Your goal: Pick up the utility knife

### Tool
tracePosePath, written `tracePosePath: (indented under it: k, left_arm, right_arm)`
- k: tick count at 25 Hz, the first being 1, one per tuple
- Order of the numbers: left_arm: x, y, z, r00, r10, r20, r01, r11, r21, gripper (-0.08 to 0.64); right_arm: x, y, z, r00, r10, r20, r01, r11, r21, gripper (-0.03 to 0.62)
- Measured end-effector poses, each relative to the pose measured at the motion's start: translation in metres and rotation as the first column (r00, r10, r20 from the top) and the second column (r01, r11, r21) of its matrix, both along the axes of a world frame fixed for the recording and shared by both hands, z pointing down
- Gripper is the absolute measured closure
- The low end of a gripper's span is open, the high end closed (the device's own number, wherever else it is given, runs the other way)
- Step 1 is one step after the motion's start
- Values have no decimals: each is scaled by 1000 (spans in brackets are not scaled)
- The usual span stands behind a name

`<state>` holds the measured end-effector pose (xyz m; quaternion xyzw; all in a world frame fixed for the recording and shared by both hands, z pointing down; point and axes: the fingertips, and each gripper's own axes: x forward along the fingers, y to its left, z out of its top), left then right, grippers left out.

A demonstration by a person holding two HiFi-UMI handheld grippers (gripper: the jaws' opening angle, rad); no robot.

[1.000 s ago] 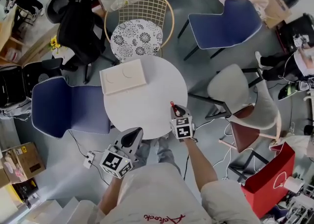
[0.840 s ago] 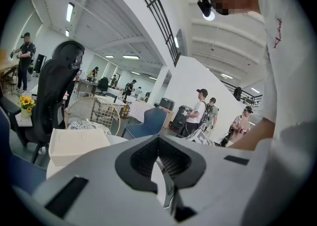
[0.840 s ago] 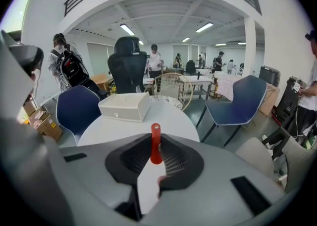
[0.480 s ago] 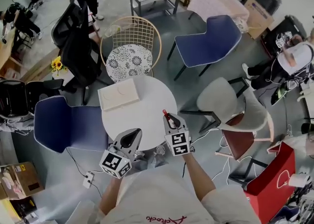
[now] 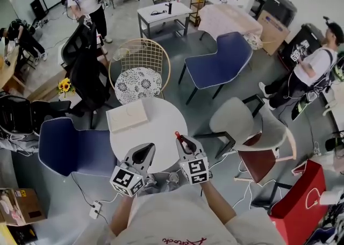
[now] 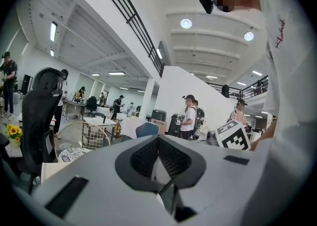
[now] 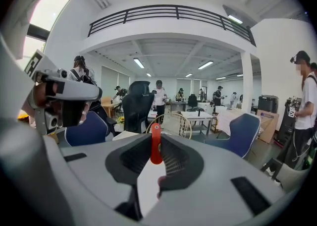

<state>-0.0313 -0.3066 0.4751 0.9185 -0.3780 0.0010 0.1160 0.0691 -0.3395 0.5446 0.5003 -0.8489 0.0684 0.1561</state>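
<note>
My right gripper [image 5: 185,144] is shut on the utility knife [image 5: 178,135], whose red end sticks out past the jaws. It hangs above the near right rim of the round white table [image 5: 161,123]. In the right gripper view the red knife [image 7: 155,143] stands upright between the dark pads of that gripper [image 7: 156,157]. My left gripper [image 5: 144,154] hovers at the table's near edge with its jaws together and nothing in them. In the left gripper view its pads [image 6: 143,155] meet at the tip, and the right gripper's marker cube [image 6: 233,135] shows beside it.
A flat white board [image 5: 127,116] lies on the far left of the table. Chairs ring it: blue [image 5: 75,144] at left, gold wire [image 5: 141,69] and blue [image 5: 220,64] behind, grey [image 5: 242,123] at right. A red bag [image 5: 298,195] stands on the floor. Several people stand around the room.
Both grippers have risen, the right one more, carrying the knife up off the table. The table now looks smaller and lower below them.
</note>
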Motion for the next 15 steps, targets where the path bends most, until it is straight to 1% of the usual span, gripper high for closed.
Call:
tracePosePath:
  k: [5,9,15]
  left_arm:
    - [7,6,3,1000,-22,13,23,1000,-2,547]
    - [13,12,7,998,-43,36,43,999,-2,546]
    - [22,22,10,996,-71,52,71,997,-13,546]
  right_arm:
    - [7,11,-11,999,-7,39,6,1000,24,526]
    - [14,22,-16,997,-27,71,24,999,36,526]
    - [26,38,-16,994,-52,93,48,998,41,526]
